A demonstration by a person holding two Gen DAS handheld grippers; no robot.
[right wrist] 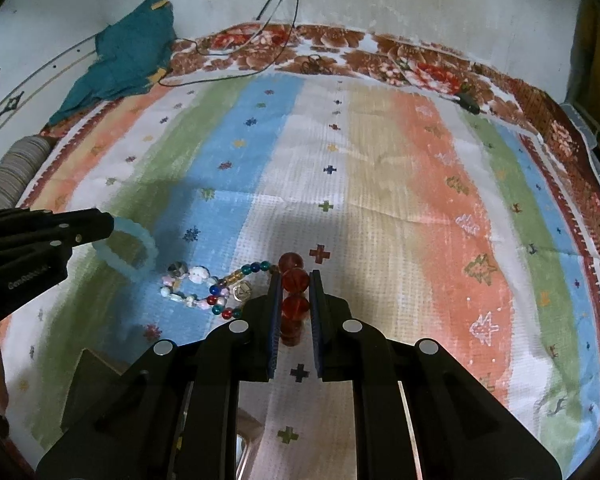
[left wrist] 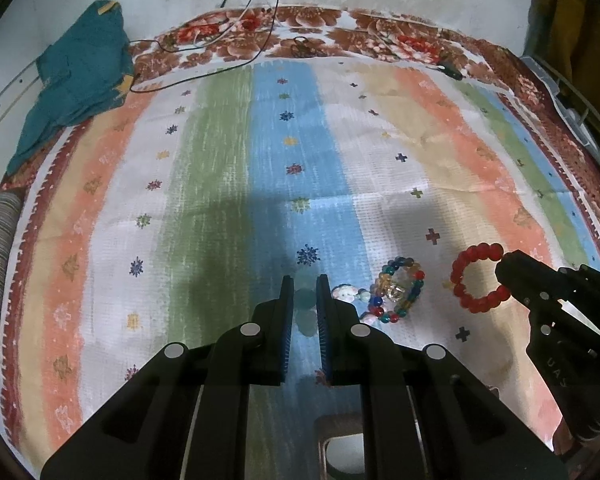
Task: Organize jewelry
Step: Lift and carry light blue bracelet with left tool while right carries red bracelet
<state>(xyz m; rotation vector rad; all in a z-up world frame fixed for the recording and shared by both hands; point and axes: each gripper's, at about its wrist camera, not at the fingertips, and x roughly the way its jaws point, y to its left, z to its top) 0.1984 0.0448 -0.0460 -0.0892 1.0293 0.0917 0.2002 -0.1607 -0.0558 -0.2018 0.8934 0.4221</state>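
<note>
gripping a bracelet in each tool, the person looks to be at the pick-up step of sorting the jewelry on the striped cloth [left wrist: 228, 152] that covers what seems a bed. the left tool [left wrist: 305, 300] has its jaws pressed onto the pale blue bracelet [right wrist: 126, 246], whose beads show between the fingers; the right tool [right wrist: 295, 296] pinches the red bracelet [left wrist: 476, 278] by one side of its ring. both lie toward the near edge of the cloth, the red one nearer its right edge. between them, near but apart from the red ring, rest a multicolour bead bracelet [left wrist: 398, 292] and a pastel charm bracelet [right wrist: 186, 284], touching each other and not yet handled. next, i judge, each held piece needs lifting clear without snagging its neighbours; no box or tray can be made out with certainty.
</note>
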